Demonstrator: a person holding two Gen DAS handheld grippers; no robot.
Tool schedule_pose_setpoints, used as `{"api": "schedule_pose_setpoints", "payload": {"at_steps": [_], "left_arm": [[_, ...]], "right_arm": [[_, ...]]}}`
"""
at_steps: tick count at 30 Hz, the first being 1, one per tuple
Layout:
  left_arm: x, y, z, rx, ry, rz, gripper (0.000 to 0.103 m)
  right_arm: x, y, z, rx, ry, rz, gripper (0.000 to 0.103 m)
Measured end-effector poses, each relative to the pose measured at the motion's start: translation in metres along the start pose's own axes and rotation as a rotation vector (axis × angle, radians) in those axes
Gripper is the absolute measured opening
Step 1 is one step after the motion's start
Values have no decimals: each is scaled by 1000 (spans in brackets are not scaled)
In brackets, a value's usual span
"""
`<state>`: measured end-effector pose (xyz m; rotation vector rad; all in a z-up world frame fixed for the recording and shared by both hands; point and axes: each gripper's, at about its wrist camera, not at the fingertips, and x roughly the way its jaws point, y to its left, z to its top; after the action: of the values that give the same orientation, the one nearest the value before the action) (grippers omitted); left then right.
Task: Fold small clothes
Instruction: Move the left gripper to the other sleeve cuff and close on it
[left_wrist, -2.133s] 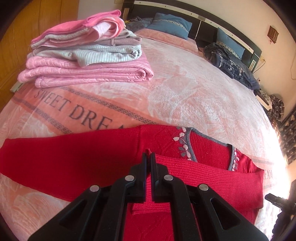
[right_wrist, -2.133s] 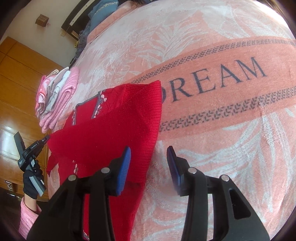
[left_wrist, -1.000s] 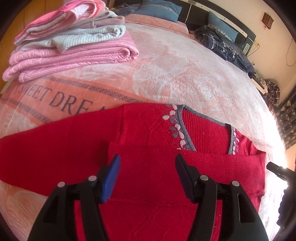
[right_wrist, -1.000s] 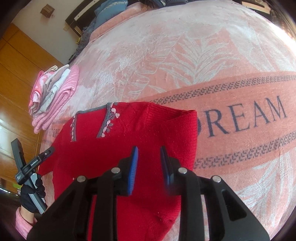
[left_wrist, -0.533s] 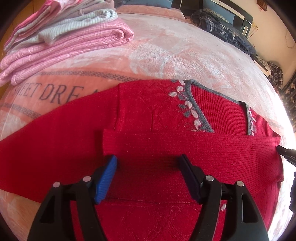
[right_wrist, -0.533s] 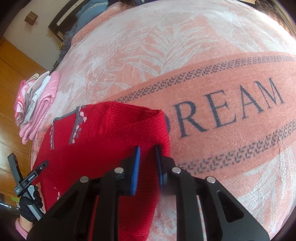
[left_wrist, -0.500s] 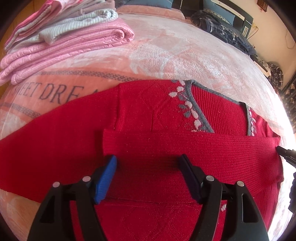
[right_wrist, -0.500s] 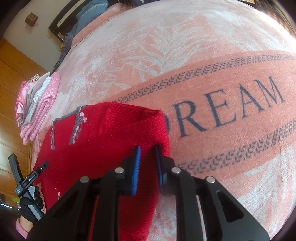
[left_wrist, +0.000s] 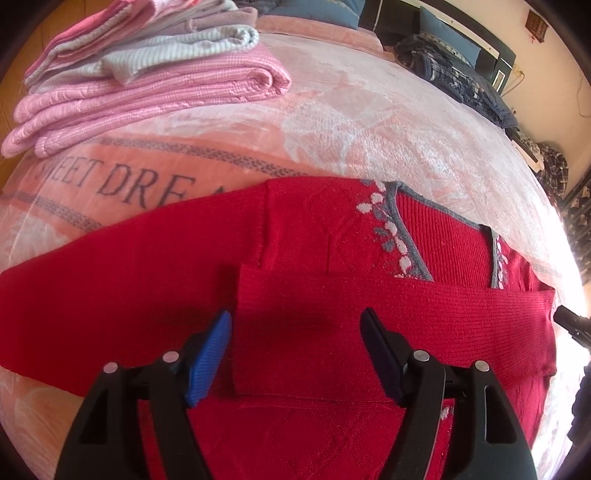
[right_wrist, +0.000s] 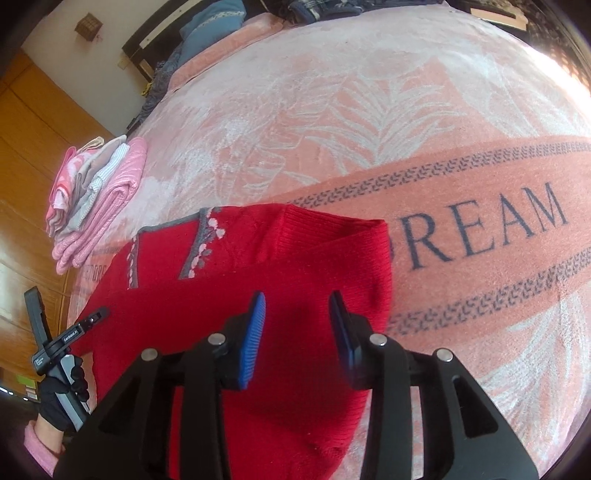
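Observation:
A red knit sweater (left_wrist: 314, 236) with a grey V-neck and a leaf pattern lies face up on the bed. One sleeve (left_wrist: 369, 325) is folded flat across its chest; the other sleeve (left_wrist: 110, 280) stretches out to the left. My left gripper (left_wrist: 295, 332) hovers open just above the folded sleeve, with nothing between its fingers. In the right wrist view the same sweater (right_wrist: 288, 266) shows a raised fold at its shoulder edge. My right gripper (right_wrist: 297, 321) is open above that part and holds nothing.
A stack of folded pink and grey clothes (left_wrist: 140, 70) sits at the bed's far left corner, seen too as the clothes stack (right_wrist: 96, 192). The pink "SWEET DREAM" blanket (right_wrist: 443, 147) covers the bed. Dark clothes (left_wrist: 454, 74) lie by the headboard. A gloved hand (right_wrist: 59, 398) holds the other gripper's handle.
My right gripper was shut on the sweater's shoulder edge and has now opened, leaving the fold on the bed. My left gripper stays open and has dropped slightly closer to the folded sleeve.

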<state>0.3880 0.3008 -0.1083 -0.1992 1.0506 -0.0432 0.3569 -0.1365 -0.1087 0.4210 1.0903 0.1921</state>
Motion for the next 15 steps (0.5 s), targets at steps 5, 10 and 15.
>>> {"api": "schedule_pose_setpoints", "payload": {"at_steps": [5,10,15], "left_arm": [[-20,50,7,-53,-21,53,74],[-44,126,4,-96,-24,141,75],[-71,213,-8,-196,-38,241,75]], "right_arm": [[13,38,-14,-49,73,62,40],[31,71,-33,-105,149,67,47],[40,85,-39,-142,161,31,52]]}}
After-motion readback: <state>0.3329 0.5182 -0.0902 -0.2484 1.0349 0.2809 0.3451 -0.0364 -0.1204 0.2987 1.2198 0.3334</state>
